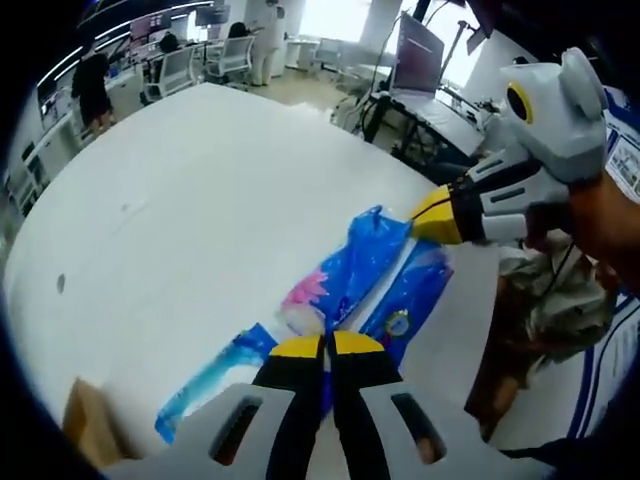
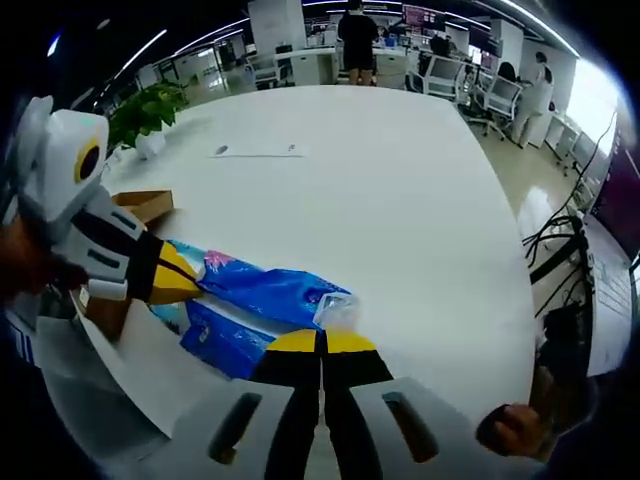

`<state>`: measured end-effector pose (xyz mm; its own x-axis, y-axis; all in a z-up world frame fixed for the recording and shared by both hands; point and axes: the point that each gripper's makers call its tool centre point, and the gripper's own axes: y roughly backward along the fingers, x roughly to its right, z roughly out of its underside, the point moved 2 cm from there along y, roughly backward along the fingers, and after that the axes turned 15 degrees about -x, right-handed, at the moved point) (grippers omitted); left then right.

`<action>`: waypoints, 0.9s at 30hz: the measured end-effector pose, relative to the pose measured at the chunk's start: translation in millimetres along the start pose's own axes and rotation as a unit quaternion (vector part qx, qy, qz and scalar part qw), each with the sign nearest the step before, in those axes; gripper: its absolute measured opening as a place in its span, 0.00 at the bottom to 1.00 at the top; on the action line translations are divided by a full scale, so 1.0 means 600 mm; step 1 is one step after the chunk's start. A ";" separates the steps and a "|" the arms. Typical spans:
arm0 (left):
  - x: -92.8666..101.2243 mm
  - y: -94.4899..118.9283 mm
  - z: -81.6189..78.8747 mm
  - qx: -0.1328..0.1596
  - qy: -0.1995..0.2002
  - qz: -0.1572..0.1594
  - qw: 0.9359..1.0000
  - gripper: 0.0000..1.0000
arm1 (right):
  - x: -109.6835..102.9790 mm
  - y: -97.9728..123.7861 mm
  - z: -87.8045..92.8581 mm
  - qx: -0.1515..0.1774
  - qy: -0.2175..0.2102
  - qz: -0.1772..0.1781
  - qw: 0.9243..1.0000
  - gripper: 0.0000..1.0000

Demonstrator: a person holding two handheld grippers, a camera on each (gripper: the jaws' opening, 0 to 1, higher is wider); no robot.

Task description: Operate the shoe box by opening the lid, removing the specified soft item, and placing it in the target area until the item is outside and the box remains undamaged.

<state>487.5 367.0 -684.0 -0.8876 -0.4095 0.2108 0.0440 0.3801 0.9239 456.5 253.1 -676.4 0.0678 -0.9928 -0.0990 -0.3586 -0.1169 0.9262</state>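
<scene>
We see both grippers clamped on the soft item, a blue plastic-wrapped pack [image 1: 350,280] with pink and white print, stretched out between them over the white tabletop [image 1: 200,180].

Left gripper [image 1: 327,345]: yellow-tipped jaws pressed together in the left gripper view, with the near end of the pack's wrap pinched between them. In the right gripper view the same gripper [image 2: 185,275] comes in from the left, tips on the far end of the blue pack [image 2: 265,295].

Right gripper [image 2: 321,342]: jaws closed tight in its own view, crinkled clear film of the wrap bunched right at the tips. In the left gripper view it [image 1: 435,217] enters from the right, its yellow tip touching the knotted blue corner of the pack.

The pack is outside the box, lying on or just above the tabletop (we can't tell whether it's fully resting or partly lifted).

Shoe box [image 2: 140,205]: brown cardboard, sits at the tabletop's edge just behind the left gripper in the right gripper view. A cardboard corner [image 1: 90,420] also shows at lower left of the left gripper view. We can't tell the lid's position.

Background: a potted plant [image 2: 145,110] on the tabletop's far left corner, a sheet of paper [image 2: 255,151] lying flat further back, office chairs [image 2: 465,85] and people standing beyond.
</scene>
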 end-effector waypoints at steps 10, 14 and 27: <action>-0.010 -0.035 -0.005 -0.020 -0.006 -0.004 1.000 0.00 | 0.019 -0.037 0.001 -0.011 -0.001 -0.010 1.000 0.00; -0.017 -0.054 0.003 -0.027 -0.005 -0.005 1.000 0.00 | 0.018 -0.053 0.005 -0.017 0.001 -0.014 1.000 0.00; -0.020 -0.088 0.015 -0.036 -0.003 -0.010 0.999 0.00 | 0.025 -0.094 0.027 -0.032 0.001 -0.017 0.999 0.00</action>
<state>491.9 359.1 -738.3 -0.8917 -0.4104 0.1907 0.0595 0.3114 0.9484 462.8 244.2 -735.8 0.0813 -0.9882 -0.1296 -0.2950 -0.1480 0.9440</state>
